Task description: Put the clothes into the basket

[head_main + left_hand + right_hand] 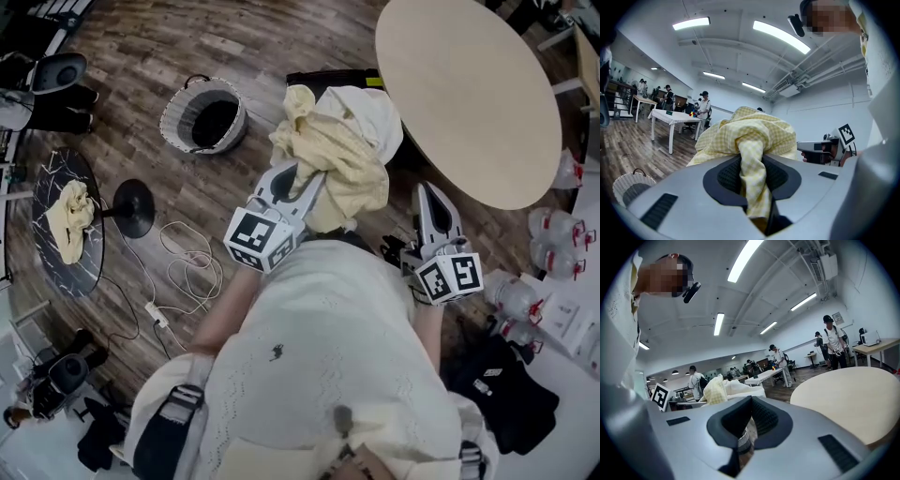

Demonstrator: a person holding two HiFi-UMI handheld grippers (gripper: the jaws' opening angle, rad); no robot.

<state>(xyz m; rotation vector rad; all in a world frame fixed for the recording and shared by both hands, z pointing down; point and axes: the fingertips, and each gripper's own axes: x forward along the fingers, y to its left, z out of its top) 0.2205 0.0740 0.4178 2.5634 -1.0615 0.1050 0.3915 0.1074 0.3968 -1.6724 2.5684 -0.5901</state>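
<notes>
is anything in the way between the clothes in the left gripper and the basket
Nothing visible. The left gripper holds the clothes in the air, and only bare floor lies between them and the open basket. The round table is on the other side.

text: none legible | labels: none (only square marker patterns (251, 234))

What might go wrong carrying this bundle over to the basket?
The left claw pinches only a narrow fold of the yellow checked cloth, so the bundle may slip free. The white garment draped over it looks ungripped and could drop short of the round woven basket. White cable on the floor might snag feet.
</notes>
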